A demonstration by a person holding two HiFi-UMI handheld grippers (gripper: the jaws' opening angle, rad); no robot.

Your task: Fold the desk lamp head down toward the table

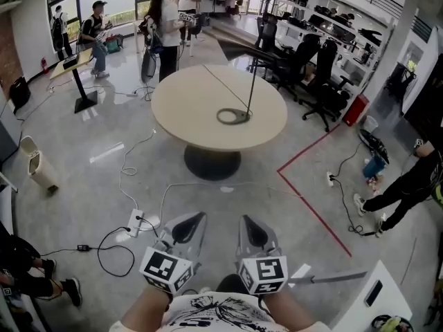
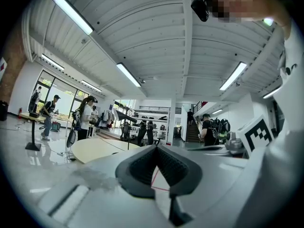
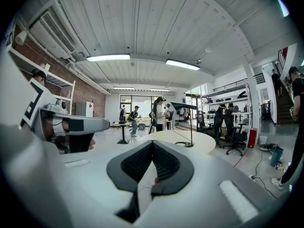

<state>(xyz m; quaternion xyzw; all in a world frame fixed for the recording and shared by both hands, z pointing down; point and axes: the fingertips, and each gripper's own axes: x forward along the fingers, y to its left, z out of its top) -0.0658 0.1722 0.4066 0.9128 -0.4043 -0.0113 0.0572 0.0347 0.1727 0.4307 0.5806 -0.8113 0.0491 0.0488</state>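
Note:
The desk lamp stands on the round beige table (image 1: 187, 102), well ahead of me. Its ring base (image 1: 233, 116) lies near the table's middle, a thin pole (image 1: 252, 81) rises from it, and the long dark head (image 1: 242, 41) reaches back to the left above the far edge. My left gripper (image 1: 201, 216) and right gripper (image 1: 244, 219) hang side by side close to my body, far short of the table. Both are shut on nothing. The lamp (image 2: 127, 127) shows small in the left gripper view, and the lamp (image 3: 190, 122) shows upright in the right gripper view.
A power strip (image 1: 135, 221) and loose cables lie on the floor between me and the table. A red tape line (image 1: 311, 209) runs at the right. Office chairs (image 1: 308, 64) stand behind the table. People stand at the back (image 1: 166, 26) and right (image 1: 408, 185).

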